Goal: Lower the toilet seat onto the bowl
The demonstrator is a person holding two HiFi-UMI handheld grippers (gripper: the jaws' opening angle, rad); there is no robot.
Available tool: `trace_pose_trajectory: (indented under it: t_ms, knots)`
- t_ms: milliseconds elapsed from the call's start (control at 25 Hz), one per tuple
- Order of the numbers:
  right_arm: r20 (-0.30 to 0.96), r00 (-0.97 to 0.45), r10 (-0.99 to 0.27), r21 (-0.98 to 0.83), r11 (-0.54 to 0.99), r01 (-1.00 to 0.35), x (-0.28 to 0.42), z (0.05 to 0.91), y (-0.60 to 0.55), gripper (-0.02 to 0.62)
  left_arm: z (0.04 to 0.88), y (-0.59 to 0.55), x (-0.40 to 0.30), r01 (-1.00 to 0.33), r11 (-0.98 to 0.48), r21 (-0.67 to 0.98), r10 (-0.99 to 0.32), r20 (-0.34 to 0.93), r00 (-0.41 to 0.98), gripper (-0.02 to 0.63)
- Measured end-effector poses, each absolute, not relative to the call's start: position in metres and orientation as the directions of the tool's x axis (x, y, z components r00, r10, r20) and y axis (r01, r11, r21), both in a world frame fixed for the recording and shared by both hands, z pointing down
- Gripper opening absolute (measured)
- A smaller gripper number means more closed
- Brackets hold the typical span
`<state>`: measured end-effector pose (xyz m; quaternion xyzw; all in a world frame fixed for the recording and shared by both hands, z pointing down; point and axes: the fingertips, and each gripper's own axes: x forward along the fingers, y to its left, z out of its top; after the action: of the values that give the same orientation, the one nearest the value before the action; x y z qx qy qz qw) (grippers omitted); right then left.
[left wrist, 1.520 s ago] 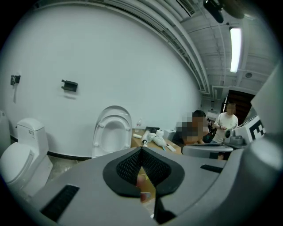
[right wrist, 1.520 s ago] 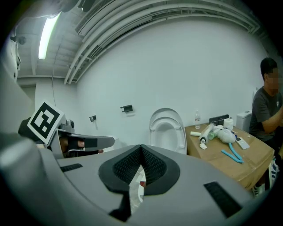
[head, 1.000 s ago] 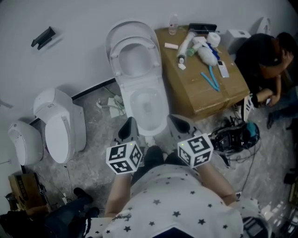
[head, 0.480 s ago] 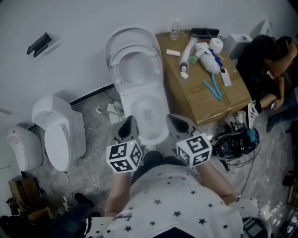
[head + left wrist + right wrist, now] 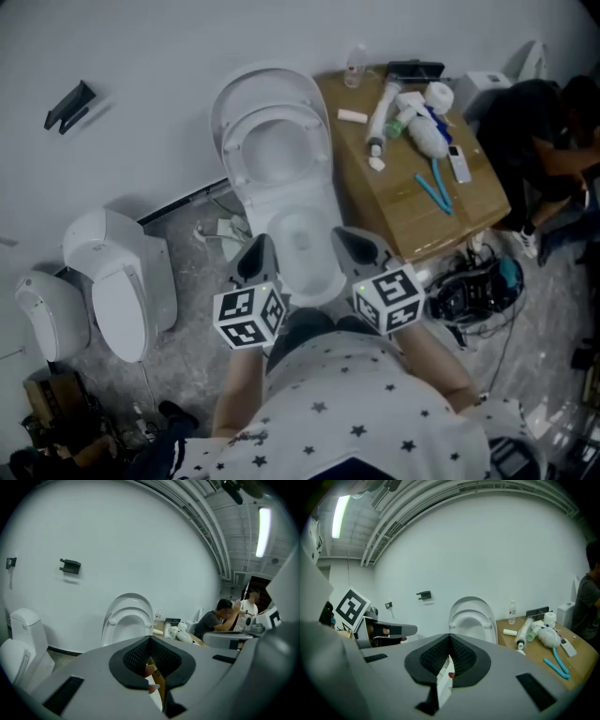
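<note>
A white toilet stands against the wall with its bowl (image 5: 302, 246) uncovered. Its seat (image 5: 277, 141) and lid (image 5: 265, 86) both stand upright, leaning back on the wall. My left gripper (image 5: 255, 259) is by the bowl's near left rim and my right gripper (image 5: 361, 251) by its near right rim. Both are shut with nothing between their fingers and touch nothing. From the left gripper view the raised seat (image 5: 125, 624) shows beyond the closed left gripper (image 5: 150, 639). The right gripper view has the seat (image 5: 472, 619) straight ahead of the right gripper (image 5: 450, 637).
A cardboard box (image 5: 441, 220) right of the toilet carries bottles, tubes and a remote. Two other white toilets (image 5: 122, 281) (image 5: 42, 314) stand at the left. A person (image 5: 544, 122) sits at the far right, with cables (image 5: 469, 291) on the floor nearby. A black bracket (image 5: 64, 105) hangs on the wall.
Both shut grippers have come forward toward the toilet; the bowl's front now lies between them, where earlier it was ahead of their tips.
</note>
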<state>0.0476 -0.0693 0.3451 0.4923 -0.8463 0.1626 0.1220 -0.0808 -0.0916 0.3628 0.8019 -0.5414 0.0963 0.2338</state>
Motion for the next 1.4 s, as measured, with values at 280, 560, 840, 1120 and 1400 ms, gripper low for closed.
trace_pose_trajectory:
  t_ms: [280,560,840,1120,1400]
  knots:
    - [0.373,-0.47,-0.8,-0.148,0.449,-0.881,0.036,0.346,-0.103,0.006,0.364,-0.127,-0.092,-0.907,-0.323,0.269,-0.813,0.411,0.412,-0.002]
    - [0.365,-0.455,-0.812,-0.151,0.43,-0.89,0.026,0.348,-0.134,0.006,0.365,-0.157,-0.108,-0.91,-0.328,0.253,-0.815,0.411,0.408,-0.002]
    - [0.364,-0.452,-0.814,-0.136,0.433,-0.891,0.015,0.348,-0.161,0.008,0.368,-0.181,-0.117,-0.91,-0.329,0.251,-0.814,0.412,0.408,-0.002]
    - [0.358,-0.432,-0.828,-0.118,0.419,-0.9,0.016,0.344,-0.187,0.007,0.369,-0.203,-0.118,-0.91,-0.334,0.244,-0.814,0.413,0.409,-0.002]
    - [0.353,-0.437,-0.827,-0.106,0.428,-0.897,0.022,0.344,-0.221,0.007,0.362,-0.237,-0.11,-0.917,-0.328,0.228,-0.833,0.388,0.394,-0.002]
